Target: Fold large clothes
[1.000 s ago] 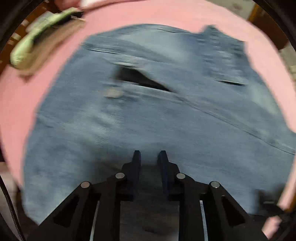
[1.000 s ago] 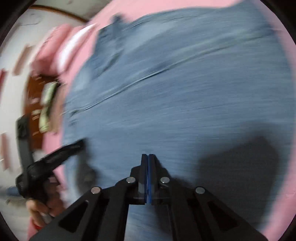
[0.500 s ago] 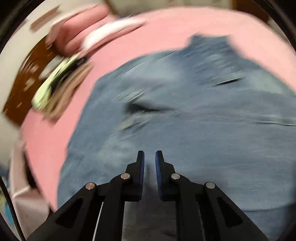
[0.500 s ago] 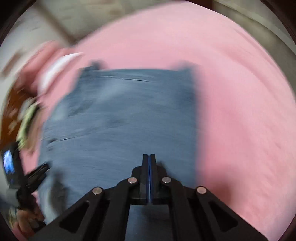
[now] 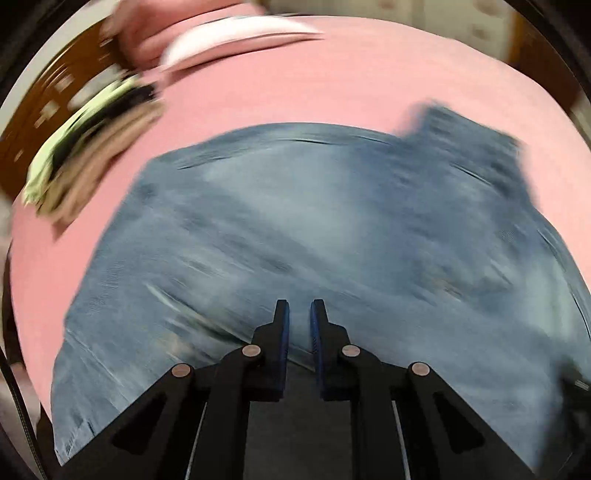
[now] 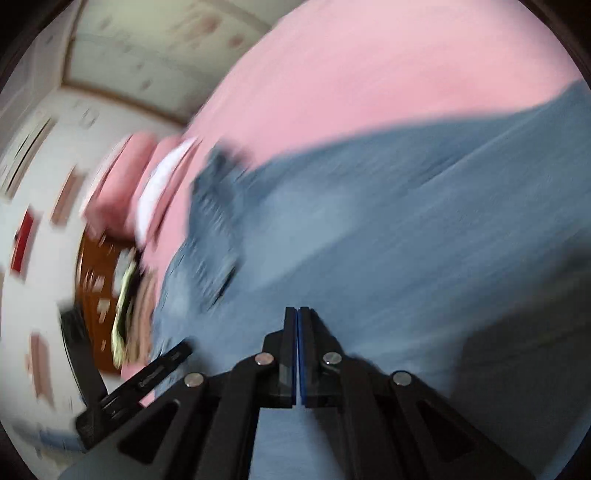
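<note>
My left gripper (image 5: 298,308) hung low over the jeans (image 5: 317,236) with its jaws parted by a narrow gap, and I could see only denim through that gap, nothing pinched between the blue-lined pads (image 5: 282,334). My right gripper (image 6: 297,314) had its jaws pressed flat together; whether a thin layer of cloth was caught between them I could not tell from its own camera. The jeans (image 6: 388,229) lay spread on the pink bedsheet (image 5: 295,77), filling most of the lower part of both views, with a seam or pocket edge showing as a dark line near the far hem in the left view. Everything was smeared by motion blur, so finer detail of the fabric was lost to me.

At the far left of the bed I saw a stack of folded clothes (image 5: 88,155), green, dark and tan, lying near the sheet's edge and apart from the jeans. Beyond it sat a pink pillow (image 5: 166,26) with a white one (image 5: 236,35) beside it. In the right view the left gripper's black body (image 6: 125,384) showed at the lower left, beside the jeans' edge.
</note>
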